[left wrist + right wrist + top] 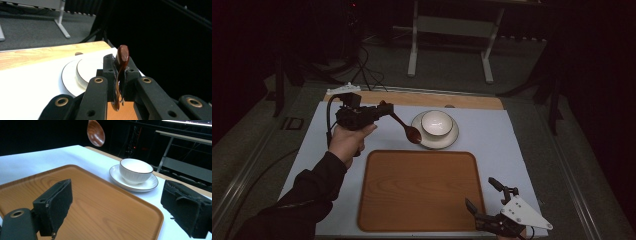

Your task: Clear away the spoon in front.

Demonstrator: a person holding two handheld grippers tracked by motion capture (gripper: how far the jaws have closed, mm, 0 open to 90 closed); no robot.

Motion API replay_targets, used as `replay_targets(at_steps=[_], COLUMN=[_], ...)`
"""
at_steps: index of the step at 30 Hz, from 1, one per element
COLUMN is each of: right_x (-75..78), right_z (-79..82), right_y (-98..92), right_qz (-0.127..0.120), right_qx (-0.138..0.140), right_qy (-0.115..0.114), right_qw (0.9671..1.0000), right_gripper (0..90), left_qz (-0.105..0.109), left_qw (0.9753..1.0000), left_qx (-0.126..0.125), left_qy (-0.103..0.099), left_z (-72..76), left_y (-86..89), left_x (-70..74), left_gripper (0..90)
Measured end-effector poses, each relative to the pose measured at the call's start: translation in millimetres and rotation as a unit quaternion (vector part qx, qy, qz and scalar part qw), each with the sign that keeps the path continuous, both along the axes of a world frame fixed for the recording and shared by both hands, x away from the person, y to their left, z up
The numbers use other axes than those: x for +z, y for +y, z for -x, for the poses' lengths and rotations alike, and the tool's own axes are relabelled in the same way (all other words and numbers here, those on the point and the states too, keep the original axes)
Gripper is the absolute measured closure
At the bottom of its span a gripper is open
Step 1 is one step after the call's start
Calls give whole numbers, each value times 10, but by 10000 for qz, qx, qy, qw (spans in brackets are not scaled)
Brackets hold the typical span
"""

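Observation:
My left gripper point(384, 108) is shut on the handle of a brown wooden spoon point(406, 129), held in the air left of the dishes. The spoon's bowl point(122, 57) sticks out past the closed jaws and hangs over the saucer's left rim. A white bowl point(436, 122) sits on a white saucer point(452, 138) at the back middle of the white mat. The spoon point(95, 132) also hangs high in the right gripper view. My right gripper point(486, 197) stands open near the front right corner of the wooden tray point(419, 190), nothing between its pads point(56, 202).
The white mat point(507, 145) covers the table, with a strip of wooden tabletop point(462, 101) behind it. A cable trails from the left gripper. A white table frame point(452, 30) stands on the floor beyond.

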State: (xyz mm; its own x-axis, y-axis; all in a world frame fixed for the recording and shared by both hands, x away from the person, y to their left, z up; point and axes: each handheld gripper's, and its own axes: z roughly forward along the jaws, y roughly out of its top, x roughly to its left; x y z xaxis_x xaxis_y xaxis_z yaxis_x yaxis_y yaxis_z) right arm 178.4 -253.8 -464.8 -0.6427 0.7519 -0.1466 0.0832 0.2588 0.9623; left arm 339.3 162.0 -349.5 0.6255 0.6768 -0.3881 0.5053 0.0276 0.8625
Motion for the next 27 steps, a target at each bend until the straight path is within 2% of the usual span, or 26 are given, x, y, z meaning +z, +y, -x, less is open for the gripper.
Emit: replay_targets(at_steps=[6,8,12,17,20,22,27], right_x=[1,2,1,-4,-7,-9,-12], right_z=[1,3,4,2,-3,-7,-8], right_y=[-1,1,7,26,31,35,49], right_qz=[19,13,33,101,109,114,136], right_qx=[-7,1,6,2,2,16,30], right_qy=[3,6,0,-1,21,27,25], right_qw=[10000,10000,10000,9999,9999,9999,9999], right_gripper=[104,103,104,104,104,104,104], left_qz=[-287,-392,-655,-842,-1057,-1115,-1400], left_qw=[9987,9981,9959,9927,9890,9863,9762], left_qx=[-407,-473,-614,-836,-983,-1143,-1530], left_qy=[63,82,135,225,312,427,639], left_z=[115,160,245,327,370,387,411], left_y=[85,115,167,199,191,189,143], left_x=[58,78,121,165,181,183,142], left_gripper=[836,836,836,836,836,836,836])
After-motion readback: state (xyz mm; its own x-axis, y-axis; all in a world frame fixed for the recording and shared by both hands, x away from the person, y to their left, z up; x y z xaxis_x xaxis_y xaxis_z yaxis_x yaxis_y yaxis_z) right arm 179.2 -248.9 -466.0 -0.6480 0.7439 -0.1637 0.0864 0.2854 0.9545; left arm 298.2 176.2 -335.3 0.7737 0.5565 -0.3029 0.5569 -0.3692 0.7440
